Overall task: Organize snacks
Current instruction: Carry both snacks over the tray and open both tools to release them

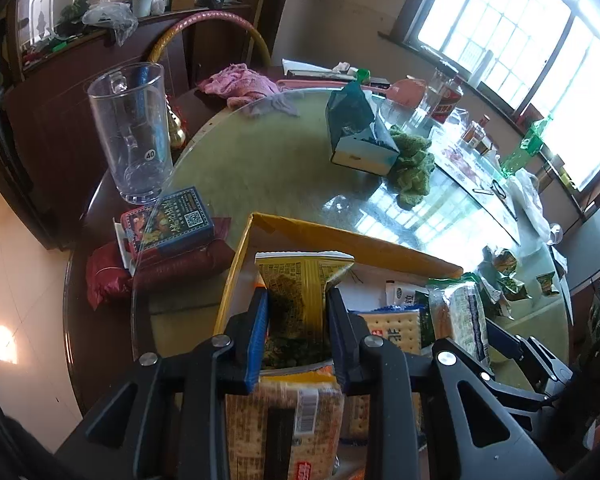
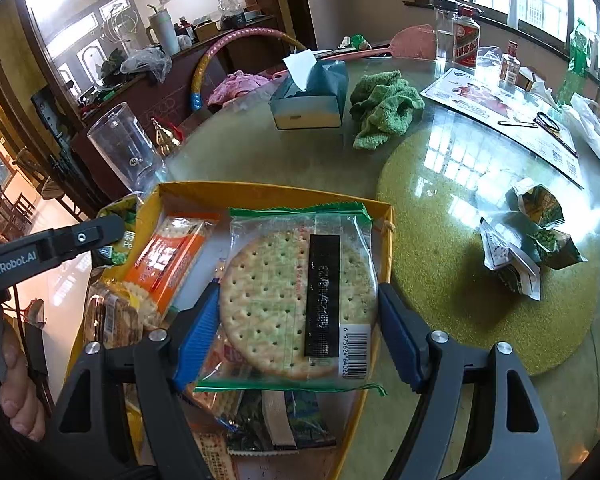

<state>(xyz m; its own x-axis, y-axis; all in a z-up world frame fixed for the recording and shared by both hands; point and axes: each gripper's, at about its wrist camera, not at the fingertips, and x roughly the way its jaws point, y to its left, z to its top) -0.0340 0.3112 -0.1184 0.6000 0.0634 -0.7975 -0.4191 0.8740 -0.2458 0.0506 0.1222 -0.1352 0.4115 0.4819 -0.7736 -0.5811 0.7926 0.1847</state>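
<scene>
A yellow cardboard box (image 2: 385, 236) holds several snack packs; it also shows in the left wrist view (image 1: 364, 240). My left gripper (image 1: 298, 304) is shut on a yellow-green snack packet (image 1: 300, 280) and holds it over the box. My right gripper (image 2: 298, 312) stands around a clear packet with a round cracker (image 2: 292, 292) over the box, its blue pads at the packet's two edges. An orange cracker pack (image 2: 168, 260) lies in the box. Several small green snack packets (image 2: 536, 232) lie loose on the glass table to the right.
A tissue box (image 2: 312, 96) and a green cloth (image 2: 384, 108) lie beyond the box. A clear pitcher (image 1: 132, 132) stands at the table's left edge, beside a blue box (image 1: 168, 220) on red packs. Bottles (image 2: 466, 42) stand at the far side.
</scene>
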